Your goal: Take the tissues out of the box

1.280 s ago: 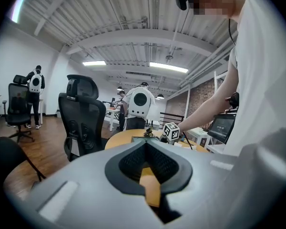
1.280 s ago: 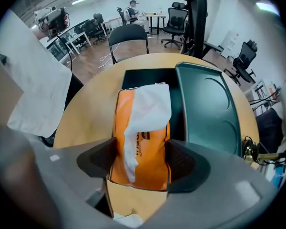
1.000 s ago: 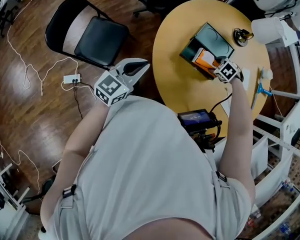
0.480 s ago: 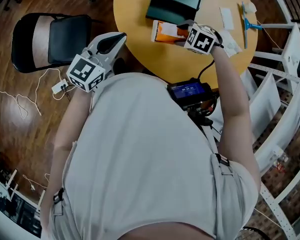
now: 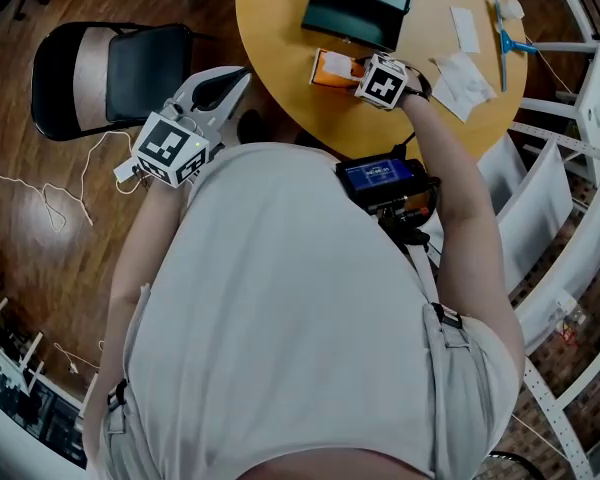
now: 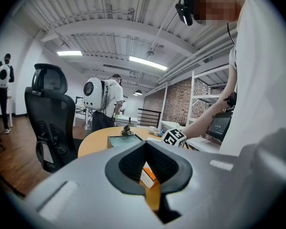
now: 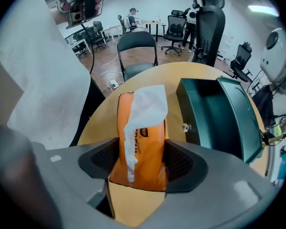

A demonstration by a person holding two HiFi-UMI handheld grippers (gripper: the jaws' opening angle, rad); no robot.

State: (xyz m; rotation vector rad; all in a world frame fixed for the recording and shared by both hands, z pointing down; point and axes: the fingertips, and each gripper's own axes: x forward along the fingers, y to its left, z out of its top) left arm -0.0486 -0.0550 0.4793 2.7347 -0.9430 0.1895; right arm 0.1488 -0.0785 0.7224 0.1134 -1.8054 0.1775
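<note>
An orange tissue pack [image 5: 330,68] lies on the round wooden table [image 5: 280,28], just in front of the open dark green box [image 5: 360,3]. A white tissue [image 7: 145,106] sticks out of the pack's top. My right gripper [image 5: 354,68] has the pack [image 7: 143,142] between its jaws, both pads against its sides; the jaws are opening. My left gripper [image 5: 238,76] hangs off the table's left edge, shut and empty. In the left gripper view its closed tips [image 6: 146,144] point toward the pack [image 6: 150,178].
Loose white tissues [image 5: 463,71] and a blue-handled tool [image 5: 507,38] lie at the table's right. A black folding chair [image 5: 110,68] stands left of the table, white shelving [image 5: 560,168] to the right. Cables run over the wooden floor [image 5: 40,198].
The orange pack has come away from the green box toward the table's near side, with my right gripper around it. The left gripper has stayed beside the table's edge.
</note>
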